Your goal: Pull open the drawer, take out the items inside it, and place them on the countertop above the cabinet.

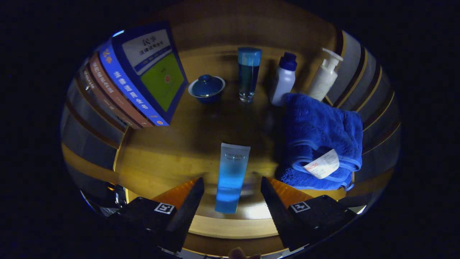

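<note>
The gripper [232, 185] is spread wide, its 2 fingers on either side of a blue tube [231, 176] without touching it; the tube lies flat on the wooden surface [161, 158]. Just to the right of it sits a folded blue towel [320, 140] with a white tag. Farther off stand a lidded blue bowl [206, 88], a tall blue bottle [248, 73], a white bottle [284, 79] and a pump bottle [325, 75]. Leaning books [143, 79] crowd the left.
</note>
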Tool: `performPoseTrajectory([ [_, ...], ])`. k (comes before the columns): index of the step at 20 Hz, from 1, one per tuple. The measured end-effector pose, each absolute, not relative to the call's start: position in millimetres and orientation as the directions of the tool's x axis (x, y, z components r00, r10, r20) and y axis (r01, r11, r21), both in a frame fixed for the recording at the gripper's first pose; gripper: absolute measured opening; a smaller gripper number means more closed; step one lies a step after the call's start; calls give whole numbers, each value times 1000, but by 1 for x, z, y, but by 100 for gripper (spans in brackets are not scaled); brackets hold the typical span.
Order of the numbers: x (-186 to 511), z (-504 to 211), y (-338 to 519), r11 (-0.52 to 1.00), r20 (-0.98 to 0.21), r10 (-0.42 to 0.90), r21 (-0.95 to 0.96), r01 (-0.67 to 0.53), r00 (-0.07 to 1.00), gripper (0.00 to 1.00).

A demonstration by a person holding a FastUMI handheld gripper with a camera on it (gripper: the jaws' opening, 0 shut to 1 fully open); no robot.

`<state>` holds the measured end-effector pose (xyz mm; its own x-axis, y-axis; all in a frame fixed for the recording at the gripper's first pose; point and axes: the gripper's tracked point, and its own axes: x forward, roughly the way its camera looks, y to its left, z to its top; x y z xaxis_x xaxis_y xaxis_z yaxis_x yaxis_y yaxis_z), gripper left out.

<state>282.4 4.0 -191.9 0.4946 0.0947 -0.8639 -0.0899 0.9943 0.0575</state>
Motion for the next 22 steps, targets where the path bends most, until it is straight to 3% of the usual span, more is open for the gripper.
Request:
performPoseTrajectory([
  [7, 245, -119, 7, 984, -640, 132, -10, -180, 757, 100],
  [12, 188, -67, -3, 989, -413, 148, 42, -144, 899, 100],
  [17, 121, -47, -18, 995, -234, 96, 38, -90, 967, 100],
  [22, 59, -74, -10, 996, -168, 92, 32, -88, 981, 100],
])
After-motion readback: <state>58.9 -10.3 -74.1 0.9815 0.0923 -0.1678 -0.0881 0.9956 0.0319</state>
